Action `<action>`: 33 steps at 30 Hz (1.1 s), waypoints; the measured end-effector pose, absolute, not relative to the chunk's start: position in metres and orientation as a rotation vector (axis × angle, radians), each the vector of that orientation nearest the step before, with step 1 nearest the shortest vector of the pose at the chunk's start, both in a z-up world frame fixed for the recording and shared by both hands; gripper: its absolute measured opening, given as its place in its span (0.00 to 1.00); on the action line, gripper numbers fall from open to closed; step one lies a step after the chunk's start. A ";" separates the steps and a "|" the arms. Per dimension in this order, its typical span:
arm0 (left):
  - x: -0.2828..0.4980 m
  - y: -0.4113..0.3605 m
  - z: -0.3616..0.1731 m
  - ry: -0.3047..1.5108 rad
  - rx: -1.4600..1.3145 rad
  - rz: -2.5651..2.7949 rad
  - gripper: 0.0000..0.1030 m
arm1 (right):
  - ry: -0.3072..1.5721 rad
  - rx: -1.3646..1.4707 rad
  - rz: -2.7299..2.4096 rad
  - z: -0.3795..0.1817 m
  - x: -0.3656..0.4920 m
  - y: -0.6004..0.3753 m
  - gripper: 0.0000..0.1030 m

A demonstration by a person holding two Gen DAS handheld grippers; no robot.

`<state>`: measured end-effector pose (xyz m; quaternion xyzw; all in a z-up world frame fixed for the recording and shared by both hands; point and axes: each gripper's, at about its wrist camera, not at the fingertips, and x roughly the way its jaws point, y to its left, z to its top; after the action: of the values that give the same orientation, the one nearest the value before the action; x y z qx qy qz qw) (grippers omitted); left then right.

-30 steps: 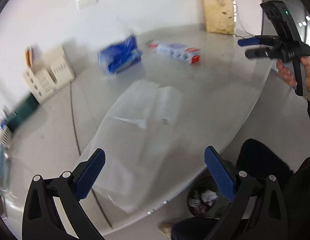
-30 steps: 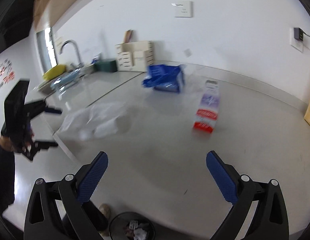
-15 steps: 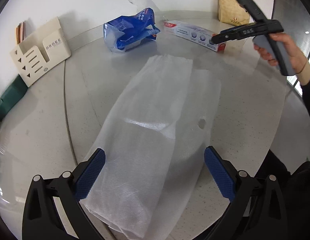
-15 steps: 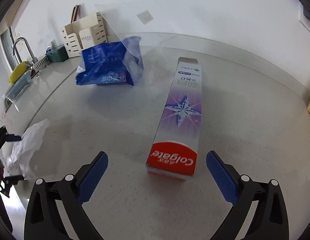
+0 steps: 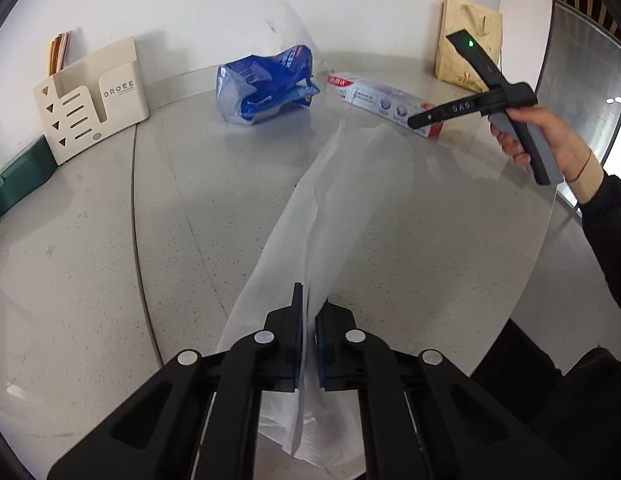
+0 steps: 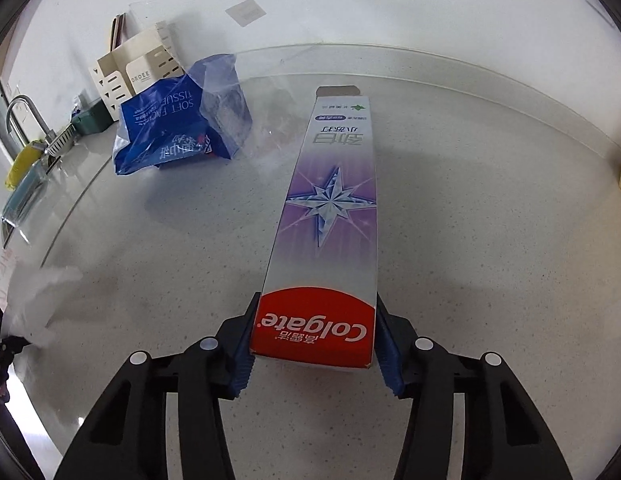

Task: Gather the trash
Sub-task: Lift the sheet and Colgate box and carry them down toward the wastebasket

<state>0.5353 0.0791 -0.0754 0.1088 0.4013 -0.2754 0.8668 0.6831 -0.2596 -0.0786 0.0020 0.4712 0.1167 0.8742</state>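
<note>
My left gripper (image 5: 307,332) is shut on the near end of a long white foam wrapping sheet (image 5: 342,216) that lies on the grey counter. My right gripper (image 6: 314,344) is shut on the red end of a Colgate toothpaste box (image 6: 328,216), which lies flat and points away. The box also shows in the left wrist view (image 5: 374,100) with the right gripper (image 5: 418,120) at its end. A crumpled blue tissue wrapper (image 6: 182,120) lies to the left of the box; it shows in the left wrist view (image 5: 266,88) too.
A cream organiser (image 5: 90,100) stands against the wall at the left, with a green box (image 5: 18,180) beside it. A brown paper bag (image 5: 470,40) leans at the back right. A sink tap (image 6: 24,120) is far left. The counter edge (image 5: 542,232) curves at the right.
Both grippers were open and have shut: the left on the foam sheet, which now bunches into a ridge, the right on the toothpaste box after moving up to it.
</note>
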 end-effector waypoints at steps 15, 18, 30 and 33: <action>0.458 0.059 -0.027 0.702 0.283 -0.602 0.06 | 0.840 0.045 0.256 -0.042 0.600 -0.295 0.48; 0.437 0.054 -0.019 0.683 0.290 -0.605 0.06 | 0.816 0.055 0.269 -0.034 0.575 -0.299 0.48; 0.356 0.032 -0.025 0.698 0.300 -0.682 0.06 | 0.702 0.009 0.360 -0.009 0.446 -0.280 0.48; 0.342 0.028 -0.035 0.719 0.289 -0.696 0.06 | 0.692 0.006 0.394 -0.013 0.417 -0.275 0.48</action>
<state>0.3417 0.0281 -0.0345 0.1381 0.3434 -0.3324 0.8675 0.4167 -0.2745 -0.0133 0.0028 0.3371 0.1920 0.9217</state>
